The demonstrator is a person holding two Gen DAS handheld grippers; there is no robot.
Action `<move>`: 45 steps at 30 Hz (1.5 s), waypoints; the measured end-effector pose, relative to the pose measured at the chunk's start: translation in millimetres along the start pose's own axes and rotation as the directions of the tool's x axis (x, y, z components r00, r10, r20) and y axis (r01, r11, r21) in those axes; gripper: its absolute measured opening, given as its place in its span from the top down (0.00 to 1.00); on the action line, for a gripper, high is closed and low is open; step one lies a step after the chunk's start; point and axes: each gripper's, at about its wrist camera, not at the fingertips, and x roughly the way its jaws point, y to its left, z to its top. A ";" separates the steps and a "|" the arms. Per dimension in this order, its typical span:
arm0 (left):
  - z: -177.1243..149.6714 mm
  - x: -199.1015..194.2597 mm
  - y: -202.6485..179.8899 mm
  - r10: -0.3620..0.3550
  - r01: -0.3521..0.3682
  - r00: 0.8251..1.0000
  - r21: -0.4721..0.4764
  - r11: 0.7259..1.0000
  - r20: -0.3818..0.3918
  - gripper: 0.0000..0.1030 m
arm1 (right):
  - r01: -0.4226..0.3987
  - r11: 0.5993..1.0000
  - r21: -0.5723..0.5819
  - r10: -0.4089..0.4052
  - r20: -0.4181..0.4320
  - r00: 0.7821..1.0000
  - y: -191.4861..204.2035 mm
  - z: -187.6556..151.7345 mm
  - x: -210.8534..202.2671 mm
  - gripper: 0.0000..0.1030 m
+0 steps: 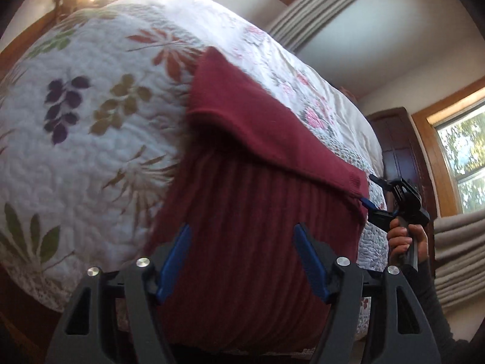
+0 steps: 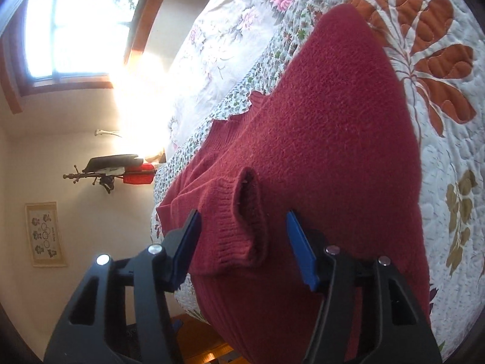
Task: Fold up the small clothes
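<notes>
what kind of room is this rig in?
Most likely a bedroom in a home. A dark red sweater lies on a bed with a floral quilt; a wood-framed window with drawn-back curtains and a framed picture on the wall.

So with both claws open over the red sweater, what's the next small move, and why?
Probably close the right claw on the sleeve cuff standing between its fingers. The red sweater lies on the quilt with that sleeve already laid across it, and the left claw holds nothing.

Both the left gripper (image 1: 242, 261) and right gripper (image 2: 244, 248) have jaws spread wide, gripping nothing.
</notes>
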 end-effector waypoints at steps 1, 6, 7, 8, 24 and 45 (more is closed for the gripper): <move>-3.8 -3.6 13.9 0.007 -0.007 1.000 -0.051 0.999 0.006 0.32 | 0.004 1.000 -0.007 -0.004 -0.011 1.000 2.4 1.7 4.2 0.43; -8.8 -6.5 39.4 -0.004 0.006 1.000 -0.153 0.988 0.014 0.32 | 0.022 0.998 -0.053 -0.025 -0.048 0.999 20.9 7.4 15.9 0.51; -7.7 -5.7 37.3 -0.007 0.009 1.000 -0.148 0.989 0.014 0.32 | 0.026 0.998 -0.062 -0.030 -0.061 0.998 25.5 7.7 19.4 0.57; -5.3 -3.3 33.8 -0.008 0.010 1.000 -0.141 0.990 0.014 0.32 | 0.030 0.997 -0.070 -0.035 -0.076 0.997 27.6 8.4 22.5 0.69; 10.1 25.4 0.7 -0.049 0.047 0.999 -0.085 0.995 -0.023 0.32 | 0.123 0.901 -0.417 -0.048 0.186 0.981 137.4 4.7 -101.3 0.94; 15.8 42.5 -2.0 -0.048 0.043 0.997 -0.073 0.996 -0.064 0.32 | 0.190 0.977 -0.094 -0.178 0.124 0.976 -33.2 22.2 -58.4 0.92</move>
